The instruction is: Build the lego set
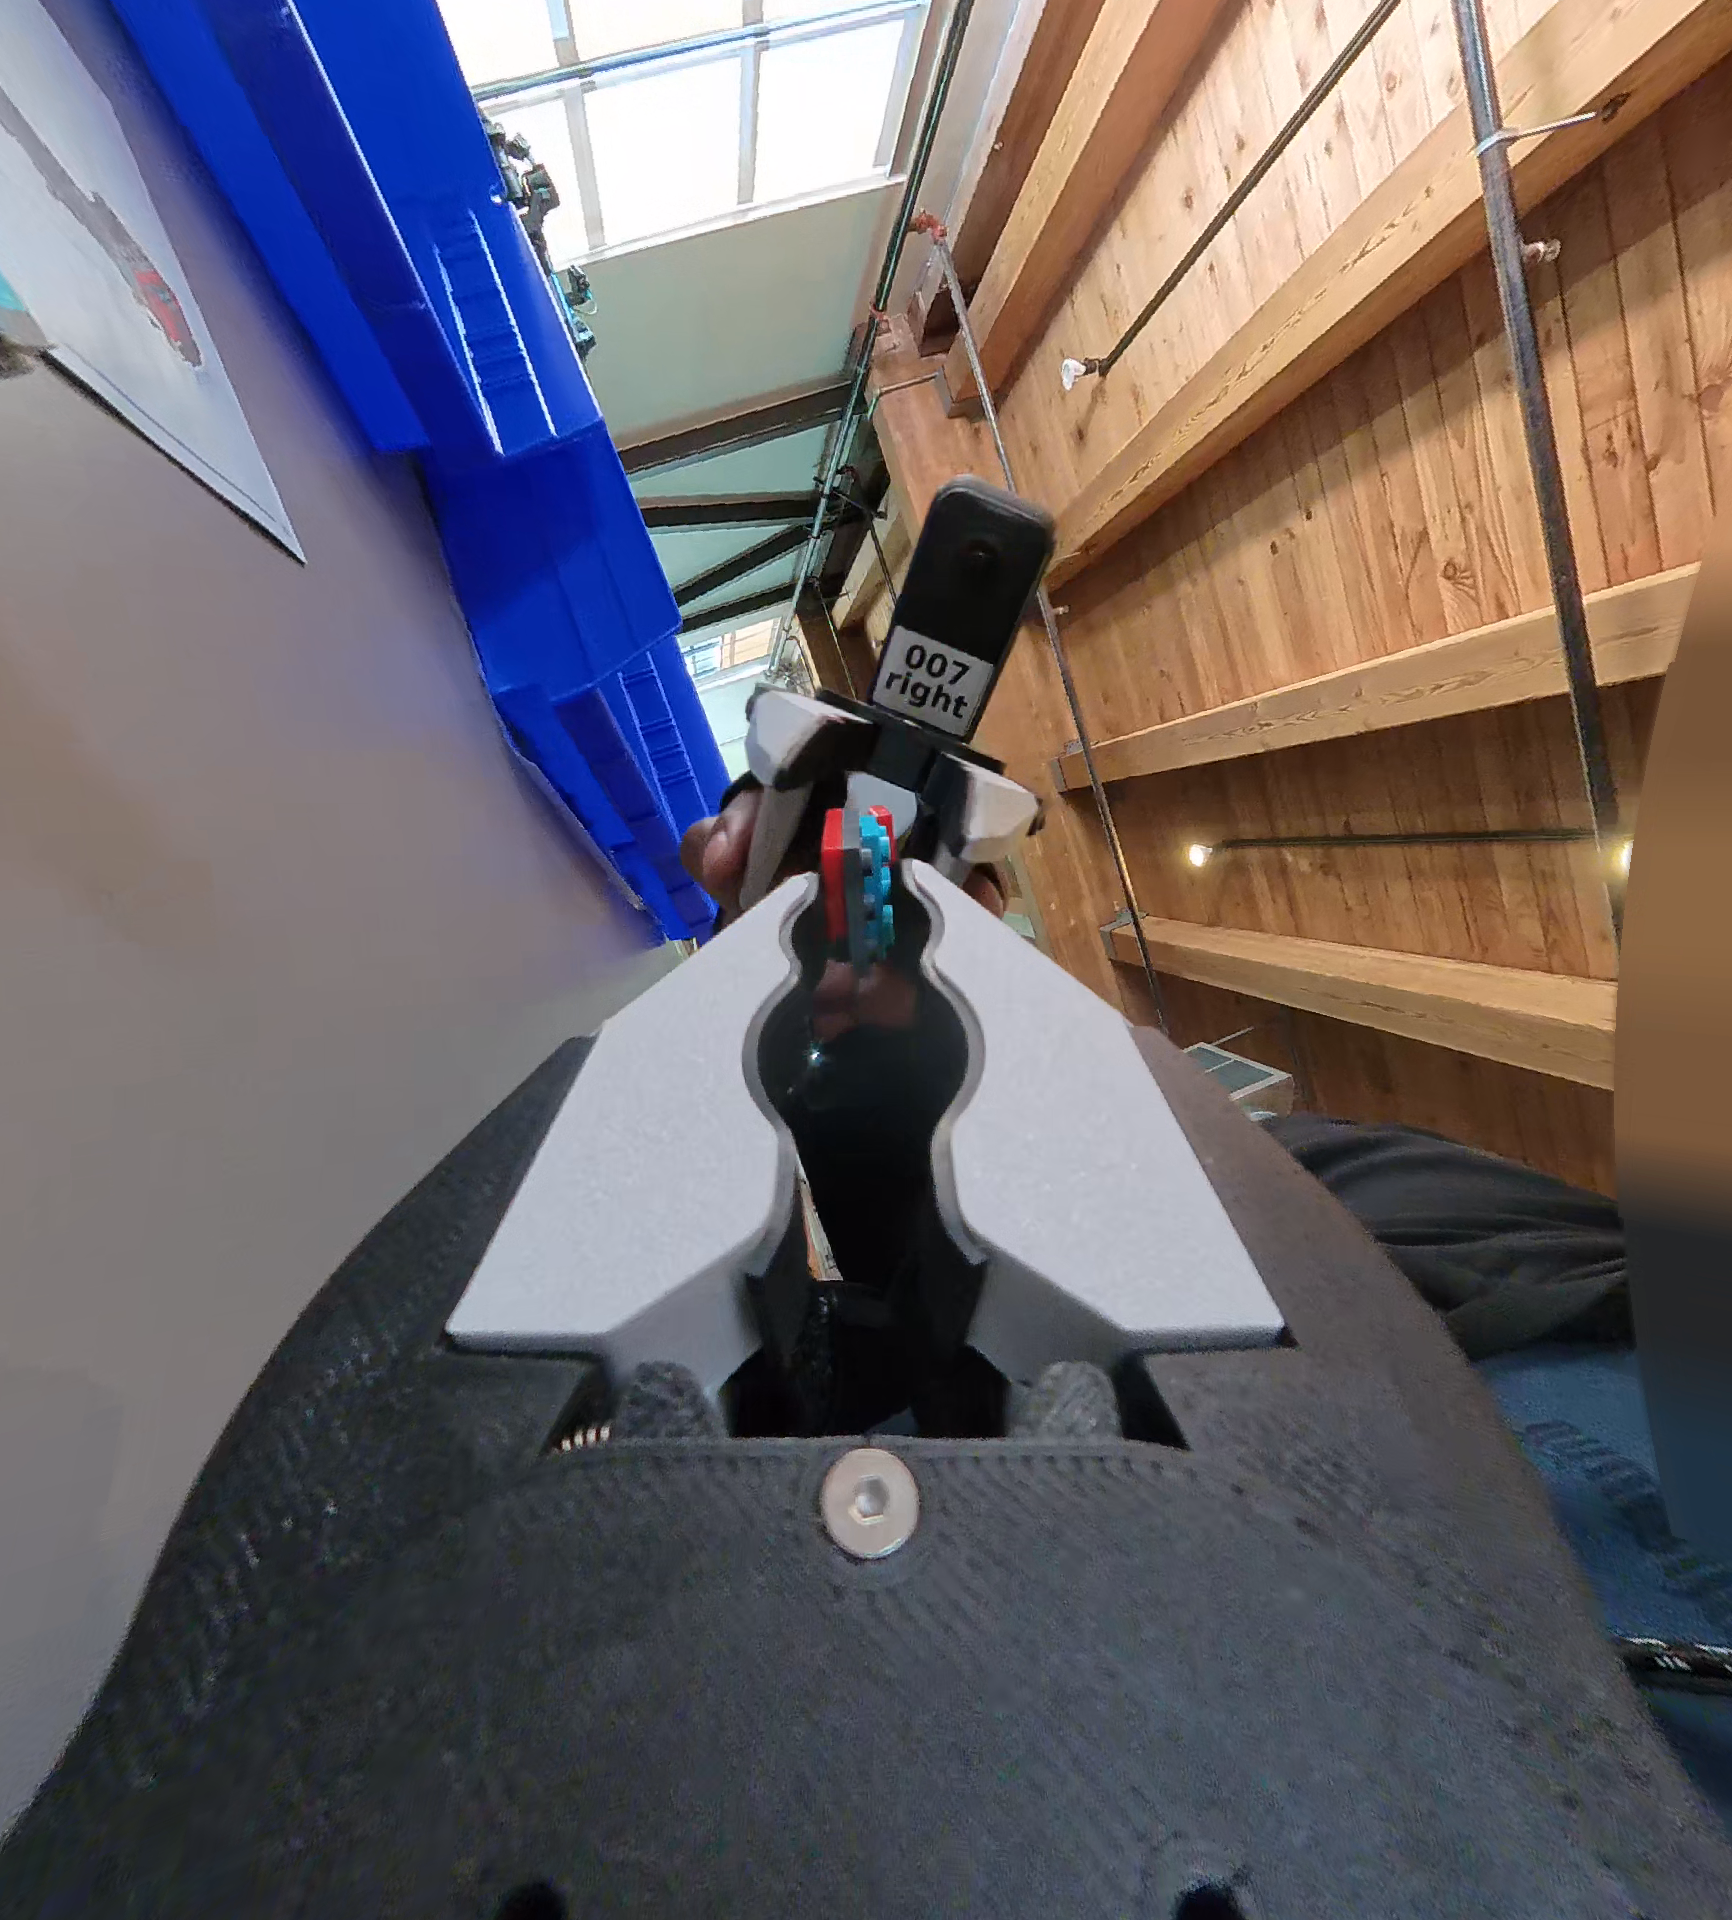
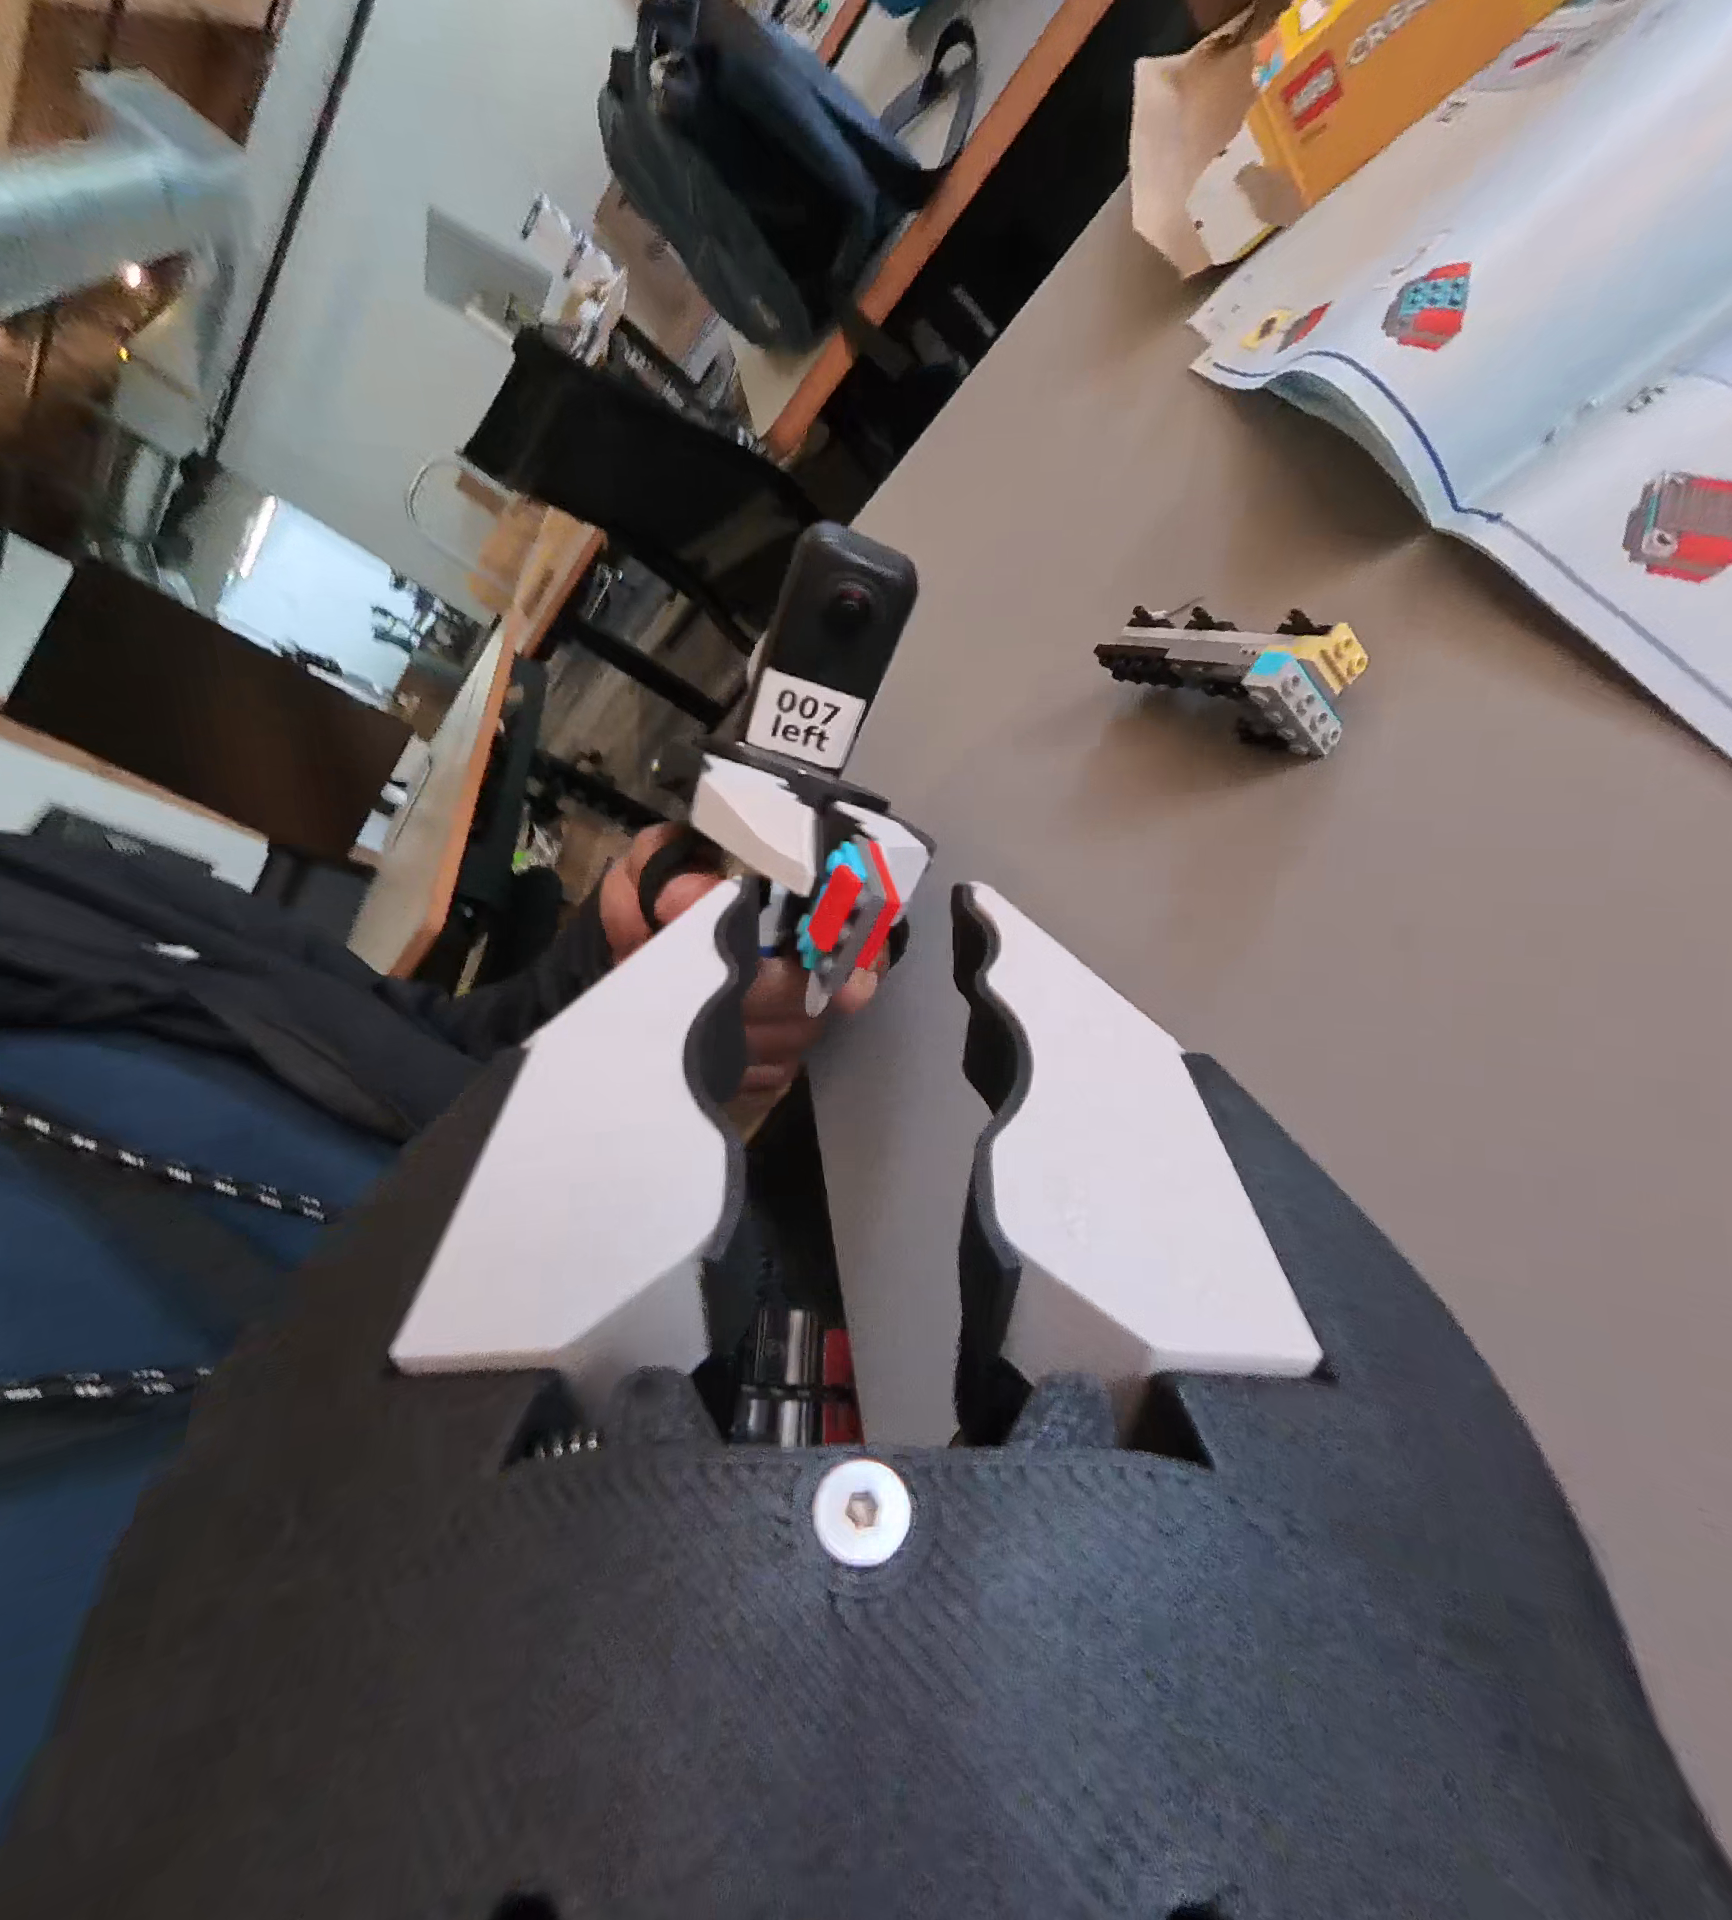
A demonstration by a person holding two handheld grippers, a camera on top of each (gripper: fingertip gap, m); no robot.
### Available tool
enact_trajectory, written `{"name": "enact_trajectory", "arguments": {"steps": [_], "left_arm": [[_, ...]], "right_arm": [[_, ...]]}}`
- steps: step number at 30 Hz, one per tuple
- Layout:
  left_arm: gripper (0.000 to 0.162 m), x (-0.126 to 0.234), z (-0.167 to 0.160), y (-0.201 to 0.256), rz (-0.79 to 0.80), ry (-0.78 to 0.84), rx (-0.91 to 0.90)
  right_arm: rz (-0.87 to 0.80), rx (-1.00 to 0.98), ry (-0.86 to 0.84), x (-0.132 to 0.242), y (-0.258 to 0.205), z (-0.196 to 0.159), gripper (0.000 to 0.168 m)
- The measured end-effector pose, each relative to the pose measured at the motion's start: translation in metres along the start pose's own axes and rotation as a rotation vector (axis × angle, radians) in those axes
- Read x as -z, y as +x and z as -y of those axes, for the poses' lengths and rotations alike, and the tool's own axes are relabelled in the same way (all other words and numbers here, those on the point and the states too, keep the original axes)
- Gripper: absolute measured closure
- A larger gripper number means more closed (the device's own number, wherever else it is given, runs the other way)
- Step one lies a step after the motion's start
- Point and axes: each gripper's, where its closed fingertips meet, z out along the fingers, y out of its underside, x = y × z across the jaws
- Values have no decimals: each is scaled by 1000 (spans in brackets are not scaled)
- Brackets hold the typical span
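A small lego assembly [image 1: 857, 899] of red, grey and light-blue plates is held in the air, clamped between the tips of my left gripper [image 1: 862, 883]. My right gripper [image 1: 888, 816] faces it from just beyond, jaws apart. In the right wrist view my right gripper [image 2: 846, 896] is open and empty. The same assembly [image 2: 841, 920] sits just past its left fingertip, held by the left gripper [image 2: 836, 847]. A second partial build [image 2: 1246, 675] of grey, black, yellow and light-blue bricks lies on the grey table [image 2: 1309, 1091].
An open instruction booklet [image 2: 1620, 364] lies at the table's right, with a yellow lego box [image 2: 1361, 94] and torn paper bag behind it. Blue plastic bins [image 1: 529, 468] stand along the table [image 1: 166, 831]. A person's hands hold both grippers; dark clothing is at lower left. The tips of both grippers are at nearly the same place.
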Motion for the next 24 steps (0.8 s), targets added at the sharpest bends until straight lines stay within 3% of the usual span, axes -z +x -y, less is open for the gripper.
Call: {"name": "enact_trajectory", "arguments": {"steps": [24], "left_arm": [[151, -3, 0, 14, -32, -6, -130]], "right_arm": [[72, -36, 59, -3, -12, 2, 156]]}}
